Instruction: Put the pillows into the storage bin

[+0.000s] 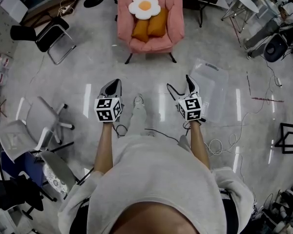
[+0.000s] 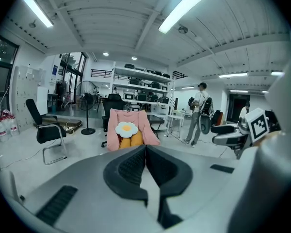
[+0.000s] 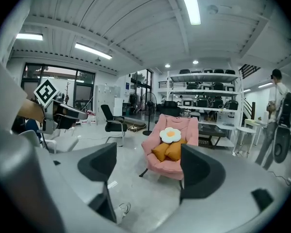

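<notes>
- Your left gripper [image 1: 115,83] has its fingers [image 2: 128,171] pressed together, empty; your right gripper [image 1: 178,82] holds its fingers [image 3: 199,171] apart, empty.
- Two orange pillows [image 1: 150,27] stand side by side on the pink armchair [image 1: 172,13] ahead, long axes running up its backrest.
- The flower pillow [image 1: 144,6] leans above them, facing you.
- The clear storage bin [image 1: 210,84] lies on the floor by your right gripper, long axis pointing away.

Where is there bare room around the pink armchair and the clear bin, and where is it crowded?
Bare grey floor lies between the pink armchair, the black metal-framed chair and the clear plastic storage bin; the bin looks empty. Crowded: the armchair's seat, filled by a white flower-shaped pillow and two orange pillows.
</notes>
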{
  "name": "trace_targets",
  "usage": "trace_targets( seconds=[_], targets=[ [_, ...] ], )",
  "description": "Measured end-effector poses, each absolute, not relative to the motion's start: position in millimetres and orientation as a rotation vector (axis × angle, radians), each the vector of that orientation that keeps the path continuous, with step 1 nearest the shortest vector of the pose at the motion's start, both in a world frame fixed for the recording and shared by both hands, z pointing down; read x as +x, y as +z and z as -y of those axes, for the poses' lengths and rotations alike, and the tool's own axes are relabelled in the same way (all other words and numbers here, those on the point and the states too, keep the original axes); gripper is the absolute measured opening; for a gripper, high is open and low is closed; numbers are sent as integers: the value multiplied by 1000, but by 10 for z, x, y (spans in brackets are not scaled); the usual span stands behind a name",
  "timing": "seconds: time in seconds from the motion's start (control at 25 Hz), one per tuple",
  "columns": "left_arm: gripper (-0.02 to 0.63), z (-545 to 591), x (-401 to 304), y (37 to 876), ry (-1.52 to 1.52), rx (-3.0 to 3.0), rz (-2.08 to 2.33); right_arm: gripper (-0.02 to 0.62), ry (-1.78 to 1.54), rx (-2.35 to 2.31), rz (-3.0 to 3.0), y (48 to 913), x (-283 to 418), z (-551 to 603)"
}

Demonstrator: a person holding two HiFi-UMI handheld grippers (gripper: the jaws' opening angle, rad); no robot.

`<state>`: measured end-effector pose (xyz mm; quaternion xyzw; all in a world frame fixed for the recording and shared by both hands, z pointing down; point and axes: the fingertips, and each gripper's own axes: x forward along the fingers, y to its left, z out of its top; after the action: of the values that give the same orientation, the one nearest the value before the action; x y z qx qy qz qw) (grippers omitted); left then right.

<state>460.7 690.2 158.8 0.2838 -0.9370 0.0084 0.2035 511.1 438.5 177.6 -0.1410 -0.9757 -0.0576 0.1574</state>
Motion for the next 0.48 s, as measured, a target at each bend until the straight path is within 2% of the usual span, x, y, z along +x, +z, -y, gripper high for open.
trace_targets(
  seconds=[0.48],
  targets=[
    [11,-6626,2868,1607,-3,859,2600,391,-192,-354,2783,1749,3471,-4214]
  ],
)
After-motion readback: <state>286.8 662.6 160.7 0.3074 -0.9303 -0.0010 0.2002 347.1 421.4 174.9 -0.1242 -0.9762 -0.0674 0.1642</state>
